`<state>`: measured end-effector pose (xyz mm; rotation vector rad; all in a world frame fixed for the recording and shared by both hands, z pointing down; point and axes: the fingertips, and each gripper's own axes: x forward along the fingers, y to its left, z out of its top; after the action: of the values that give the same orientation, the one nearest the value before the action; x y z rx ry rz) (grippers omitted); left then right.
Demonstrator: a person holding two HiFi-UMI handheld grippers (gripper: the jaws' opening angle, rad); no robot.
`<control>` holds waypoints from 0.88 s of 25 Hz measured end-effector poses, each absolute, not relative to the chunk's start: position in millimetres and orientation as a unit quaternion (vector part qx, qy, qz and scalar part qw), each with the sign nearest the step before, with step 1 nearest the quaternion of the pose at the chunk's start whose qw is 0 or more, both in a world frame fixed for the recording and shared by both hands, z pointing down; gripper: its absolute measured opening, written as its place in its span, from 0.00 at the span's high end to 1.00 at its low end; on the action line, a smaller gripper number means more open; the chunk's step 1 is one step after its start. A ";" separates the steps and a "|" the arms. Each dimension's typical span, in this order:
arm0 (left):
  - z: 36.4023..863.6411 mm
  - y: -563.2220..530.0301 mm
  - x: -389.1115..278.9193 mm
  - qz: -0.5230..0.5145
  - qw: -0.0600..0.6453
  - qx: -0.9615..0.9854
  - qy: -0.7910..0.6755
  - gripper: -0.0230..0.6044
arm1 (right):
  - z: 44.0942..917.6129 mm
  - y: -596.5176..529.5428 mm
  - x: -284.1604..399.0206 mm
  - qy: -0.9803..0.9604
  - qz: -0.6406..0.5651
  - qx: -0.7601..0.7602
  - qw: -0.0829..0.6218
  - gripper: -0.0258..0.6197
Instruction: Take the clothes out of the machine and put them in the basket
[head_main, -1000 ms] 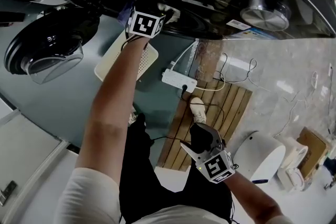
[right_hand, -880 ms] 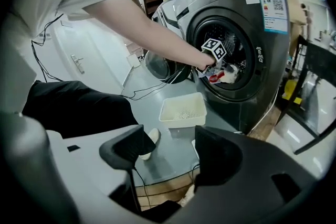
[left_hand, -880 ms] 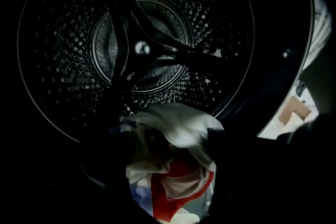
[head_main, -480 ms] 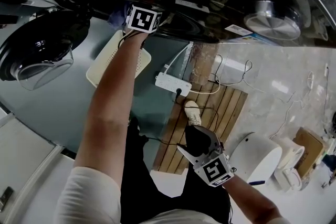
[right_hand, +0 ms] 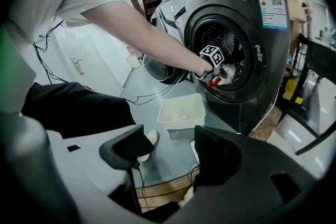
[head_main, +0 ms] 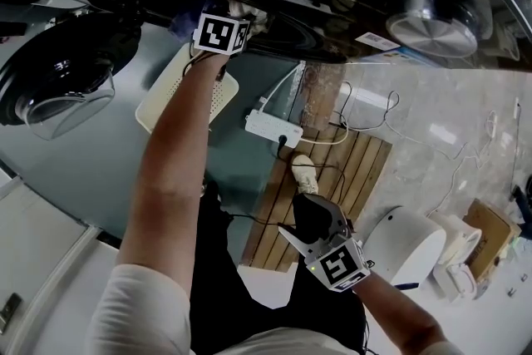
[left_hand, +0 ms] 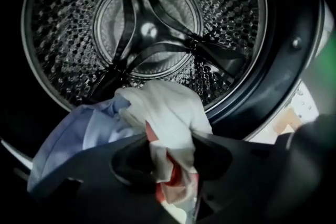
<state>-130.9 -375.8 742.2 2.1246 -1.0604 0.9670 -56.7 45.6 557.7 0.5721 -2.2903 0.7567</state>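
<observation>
The white-and-red cloth [left_hand: 168, 113] sits at the mouth of the machine's drum [left_hand: 147, 29]. Our left gripper [left_hand: 172, 152] has its fingers closing on it, pinching it between them. A blue garment [left_hand: 79, 134] lies just beside it. The basket [right_hand: 178, 124] is on the floor in front of the machine. Our right gripper [right_hand: 170, 147] hangs well apart, fingers spread and empty.

The drum [left_hand: 147, 29] is shiny perforated metal. The white cloth [left_hand: 168, 107] and blue cloth [left_hand: 73, 134] look soft and matt. The basket [head_main: 154, 104] is cream plastic, and the slatted board [head_main: 366, 170] is bare wood.
</observation>
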 end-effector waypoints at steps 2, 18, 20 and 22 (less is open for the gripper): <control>739.4 -370.7 -136.0 0.362 0.293 0.791 -0.397 0.76 | 553.1 45.2 -59.3 -0.875 0.290 0.215 0.321 0.51; 679.9 -350.1 -146.1 0.351 0.257 0.795 -0.422 0.86 | 532.3 37.5 -58.6 -0.888 0.275 0.202 0.310 0.51; 666.5 -346.4 -147.1 0.339 0.256 0.798 -0.427 0.87 | 529.4 36.8 -58.5 -0.890 0.273 0.199 0.307 0.51; 652.1 -343.0 -147.7 0.330 0.253 0.801 -0.431 0.87 | 527.8 35.1 -57.7 -0.892 0.271 0.197 0.305 0.51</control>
<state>-147.7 -343.0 652.1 2.1770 -1.1701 0.8968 -57.7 35.1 527.8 0.5219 -2.3611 0.7167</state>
